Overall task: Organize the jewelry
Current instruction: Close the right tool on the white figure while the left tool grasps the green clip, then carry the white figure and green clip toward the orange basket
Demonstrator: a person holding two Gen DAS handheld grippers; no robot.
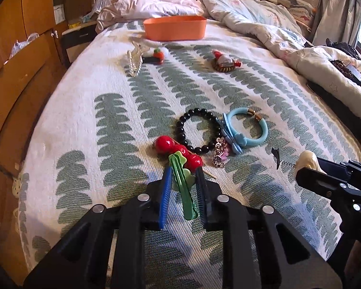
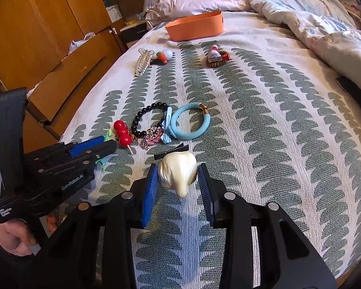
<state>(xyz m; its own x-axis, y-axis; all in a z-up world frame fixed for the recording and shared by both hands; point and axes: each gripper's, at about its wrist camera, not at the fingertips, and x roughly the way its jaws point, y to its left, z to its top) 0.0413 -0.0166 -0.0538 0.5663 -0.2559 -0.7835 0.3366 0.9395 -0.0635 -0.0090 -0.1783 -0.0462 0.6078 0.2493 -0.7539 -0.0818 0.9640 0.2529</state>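
Observation:
My left gripper [image 1: 183,171] is shut on a green hair clip [image 1: 184,192], held just above the bedspread beside a red bead hairpin [image 1: 163,144]. My right gripper [image 2: 178,168] is shut on a pearly cream hair clip [image 2: 178,171], both pads touching its sides. Ahead on the spread lie a black bead bracelet [image 1: 183,127], a light blue hair ring [image 1: 262,130], a blue bow clip [image 1: 228,132], a pink and gold ornament [image 1: 220,155] and a small black clip [image 2: 172,153]. An orange bin [image 1: 175,27] stands at the far end of the bed.
A pearl claw clip [image 1: 134,62], a carrot clip [image 1: 157,54] and a Santa hair tie [image 1: 225,61] lie in front of the bin. Rumpled quilts [image 1: 252,19] cover the far and right side. Wooden cabinets [image 1: 16,72] run along the left bed edge.

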